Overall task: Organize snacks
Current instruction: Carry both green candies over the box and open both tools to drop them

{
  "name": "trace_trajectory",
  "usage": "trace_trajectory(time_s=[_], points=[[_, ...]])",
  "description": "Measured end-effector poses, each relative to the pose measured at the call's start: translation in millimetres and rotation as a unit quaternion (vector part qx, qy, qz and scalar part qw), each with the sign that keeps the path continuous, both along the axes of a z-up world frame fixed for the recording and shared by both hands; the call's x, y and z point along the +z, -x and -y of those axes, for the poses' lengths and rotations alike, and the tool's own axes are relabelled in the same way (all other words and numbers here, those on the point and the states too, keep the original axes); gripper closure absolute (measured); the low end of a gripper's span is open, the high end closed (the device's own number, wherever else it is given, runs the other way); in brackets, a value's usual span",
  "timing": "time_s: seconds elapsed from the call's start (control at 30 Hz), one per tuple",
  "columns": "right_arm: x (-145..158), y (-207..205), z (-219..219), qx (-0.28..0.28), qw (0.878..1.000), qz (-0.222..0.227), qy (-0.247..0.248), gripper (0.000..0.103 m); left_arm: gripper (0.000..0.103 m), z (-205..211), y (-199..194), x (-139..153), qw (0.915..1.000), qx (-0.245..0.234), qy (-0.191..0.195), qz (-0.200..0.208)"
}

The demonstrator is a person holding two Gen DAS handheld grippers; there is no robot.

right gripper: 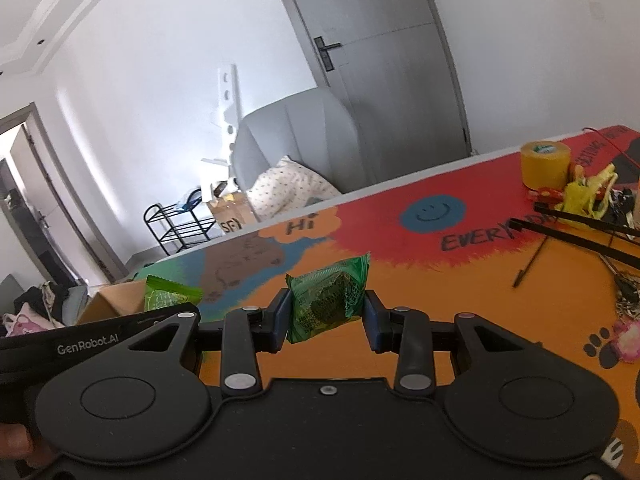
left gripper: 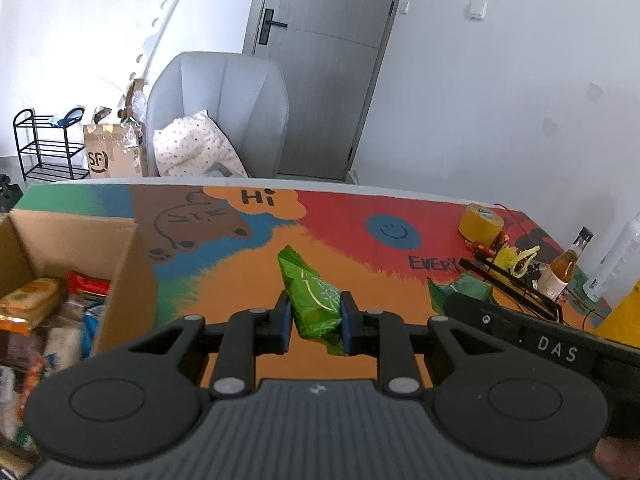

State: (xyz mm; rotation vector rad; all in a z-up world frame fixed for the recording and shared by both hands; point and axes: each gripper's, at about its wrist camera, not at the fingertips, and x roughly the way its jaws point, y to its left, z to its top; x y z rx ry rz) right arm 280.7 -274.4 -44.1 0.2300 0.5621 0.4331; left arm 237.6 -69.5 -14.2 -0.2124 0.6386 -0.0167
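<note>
left gripper [left gripper: 314,322]: clamped on green packet [left gripper: 310,298], long axis along fingers | right gripper [right gripper: 326,316]: gripped across dark-green packet [right gripper: 328,300] | cardboard box [left gripper: 120,256]: lies left, nearer left hand

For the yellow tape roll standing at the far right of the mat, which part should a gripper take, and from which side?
Judging by its pose, take the yellow tape roll across its round outer wall, coming from the near side where the mat is bare. It stands upright, and yellow clutter crowds its right.
</note>
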Motion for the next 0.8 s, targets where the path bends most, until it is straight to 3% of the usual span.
trace_trajectory(time_s=[0.33,0.8], points=[[13.6,9.7,-34.9,0.039,0.999,0.014,-0.003,0.067,0.081,-37.5,30.0,22.6,0.9996,0.018,-0.002,0.021],[28.9,13.9,-92.1,0.092,0.995,0.024,0.004,0.067,0.080,-109.7,57.6,41.0,0.9963,0.078,-0.004,0.034]])
